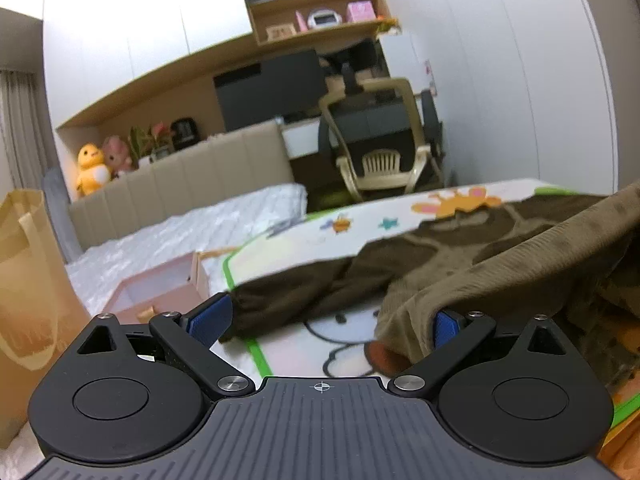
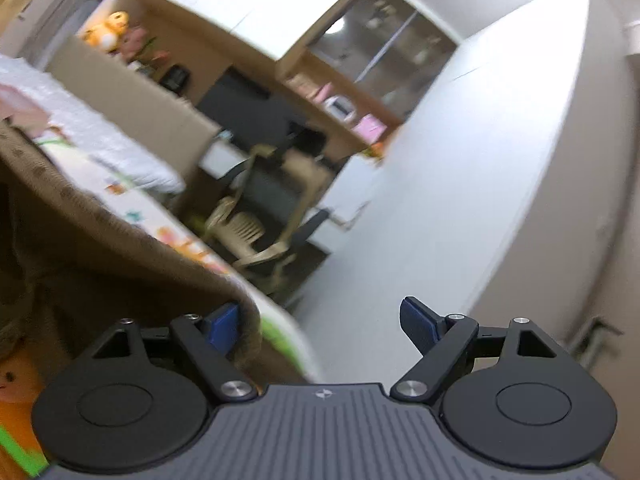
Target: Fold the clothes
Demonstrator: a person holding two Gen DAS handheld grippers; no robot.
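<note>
1. The left gripper [image 1: 326, 322] stands with its jaws wide apart. Its left blue pad [image 1: 210, 320] touches the cuff of the brown garment's sleeve [image 1: 304, 292]; its right pad is draped by a raised fold of the same brown garment [image 1: 500, 256]. Nothing is pinched between the pads.
2. The right gripper [image 2: 322, 326] also stands wide, its jaws closing slightly. The garment's edge [image 2: 250, 332] hangs over its left pad [image 2: 224, 328]; the right pad [image 2: 418, 324] is bare, with only the white wall behind it.
3. The garment lies across a cartoon-printed play mat [image 1: 280, 240], one sleeve stretched towards the mat's green border, the body lifted in a ridge on the side nearest the right gripper.
4. Only the left wrist view shows the sleeve, an open pink box [image 1: 160, 292] on the white quilted bedding [image 1: 180, 228] and a tan paper bag [image 1: 28, 280] at the left edge. The box's visible interior looks bare; the bag's inside is hidden.
5. The right wrist view is tilted and blurred; it shows the long white wardrobe wall [image 2: 460, 180].
6. Both views show the beige chair [image 1: 380, 152], the yellow plush duck [image 1: 92, 168] and the wooden shelf [image 1: 320, 12] holding small pink items.
</note>
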